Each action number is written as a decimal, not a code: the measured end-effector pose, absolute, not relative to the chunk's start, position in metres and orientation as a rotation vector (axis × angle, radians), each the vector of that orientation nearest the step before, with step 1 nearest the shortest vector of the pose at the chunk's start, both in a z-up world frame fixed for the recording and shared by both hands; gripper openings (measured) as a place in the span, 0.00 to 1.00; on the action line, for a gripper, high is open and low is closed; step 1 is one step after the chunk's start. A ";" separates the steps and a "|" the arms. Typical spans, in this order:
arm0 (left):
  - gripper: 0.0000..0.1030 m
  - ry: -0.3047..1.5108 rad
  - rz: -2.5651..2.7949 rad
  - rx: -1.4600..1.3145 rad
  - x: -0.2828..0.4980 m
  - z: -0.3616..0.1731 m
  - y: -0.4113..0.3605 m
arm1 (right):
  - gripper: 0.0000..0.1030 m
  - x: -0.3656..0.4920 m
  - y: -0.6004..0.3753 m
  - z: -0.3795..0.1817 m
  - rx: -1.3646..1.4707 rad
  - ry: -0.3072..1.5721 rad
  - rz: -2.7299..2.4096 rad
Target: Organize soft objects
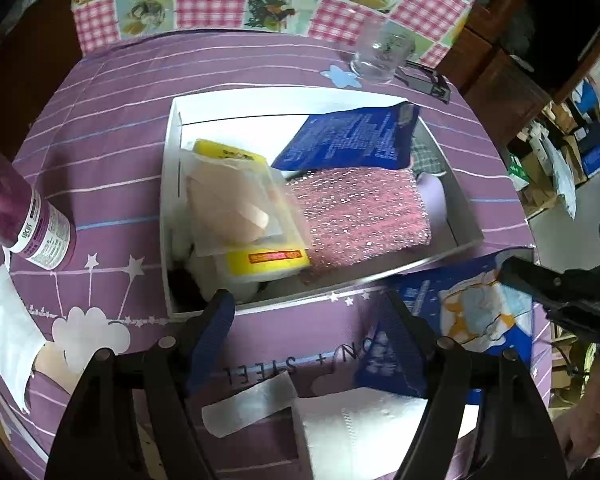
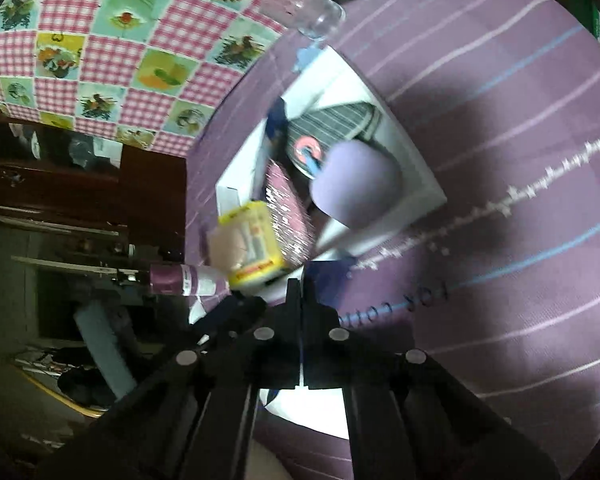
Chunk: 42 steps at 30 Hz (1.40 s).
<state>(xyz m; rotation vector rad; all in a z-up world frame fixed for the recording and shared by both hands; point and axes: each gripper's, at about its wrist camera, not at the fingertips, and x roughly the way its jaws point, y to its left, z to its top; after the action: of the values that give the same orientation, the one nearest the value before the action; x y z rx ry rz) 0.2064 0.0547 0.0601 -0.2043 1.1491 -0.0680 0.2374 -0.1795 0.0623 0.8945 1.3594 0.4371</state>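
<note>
Left wrist view: left gripper (image 1: 308, 328) hangs wide over the purple striped cloth of the worktop (image 1: 112, 128), nothing between its blue-padded fingers (image 1: 210, 332). Just beyond them sits the shallow white cardboard box (image 1: 172, 168), already holding a yellow-edged clear packet with a beige pad (image 1: 240, 216), a pink glittery sponge cloth (image 1: 360, 208) and a dark blue printed pouch (image 1: 352, 140). Still outside the box: a white folded tissue (image 1: 364, 416) and a small clear wrapper (image 1: 248, 404) below the gripper, a blue printed soft pack (image 1: 472, 312) to the right, a white mask-like sheet (image 1: 8, 328) at left. The right gripper (image 1: 512, 272) rests on the blue pack's far edge.

Right wrist view: right gripper (image 2: 301, 292) has its jaws fully together; whether they pinch the pack's edge I cannot tell, the tips being dark and blurred.

Judgement: confirm the pinch before lifting the pack, carry it low over the box wall, lay it flat on the pink cloth; left gripper takes the tissue by its near edge
</note>
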 end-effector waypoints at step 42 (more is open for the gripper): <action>0.72 1.113 -0.054 -0.087 0.198 0.069 0.025 | 0.07 0.227 -0.151 0.033 0.871 1.460 0.432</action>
<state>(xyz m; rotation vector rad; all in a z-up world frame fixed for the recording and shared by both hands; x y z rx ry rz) 0.1982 0.0251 0.0691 -0.0866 1.1129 -0.0542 0.2271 -0.1513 0.0334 0.8707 1.4596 0.4319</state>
